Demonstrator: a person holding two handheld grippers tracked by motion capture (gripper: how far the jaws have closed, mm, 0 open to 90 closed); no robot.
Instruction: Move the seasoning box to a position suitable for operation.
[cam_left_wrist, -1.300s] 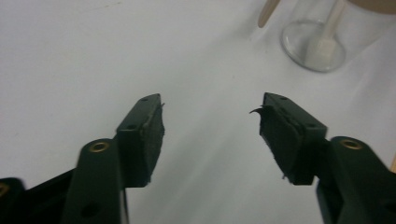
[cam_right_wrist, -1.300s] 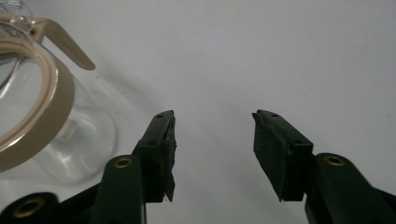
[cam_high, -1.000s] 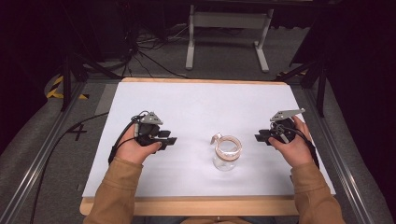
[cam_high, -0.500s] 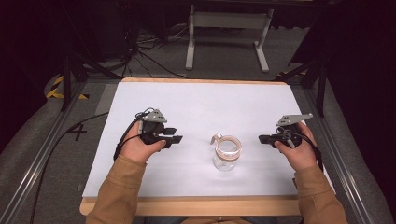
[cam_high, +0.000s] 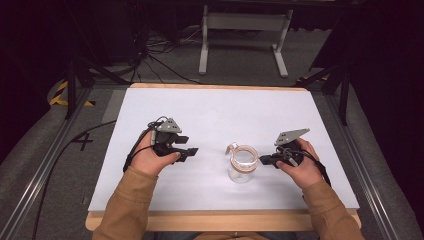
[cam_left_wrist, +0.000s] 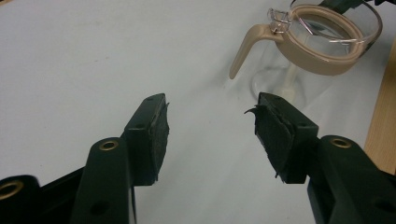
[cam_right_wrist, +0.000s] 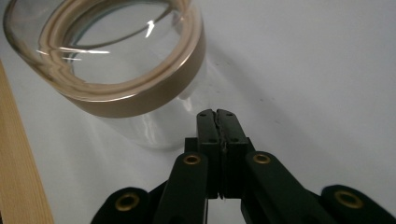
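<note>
Glass jug (cam_high: 242, 164) is sitting upright on the desk (cam_high: 210, 110), between the two grippers: well apart from the left hand-held gripper (cam_high: 190, 145), just beside the tips of the right hand-held gripper (cam_high: 263, 161), not touching as far as I can tell.

Handling, my read: clear glass body, so it's going to be rigid, fragile and slick under the pads; looks empty, so probably light and easy to tip or skate on the smooth desk. Tan band (cam_right_wrist: 140, 100) round the rim and tan handle (cam_left_wrist: 247, 46) look like plastic, giving better bite than bare glass. I'd be taking it at the handle or pinching across the banded rim, not squeezing the belly.

Orientation: long axis is running vertical, mouth facing up. Handle is sticking out sideways toward the left hand-held gripper's side and slightly away from the person; in the left gripper view it's curving down-left off the band.

Left hand-held gripper (cam_left_wrist: 210, 128): jaws have just been opening, now standing wide, nothing between them, aiming at the jug from a distance.

Right hand-held gripper (cam_right_wrist: 217, 122): jaws have just been closing, now pressed together on nothing, tips pointing at the lower glass wall.
</note>
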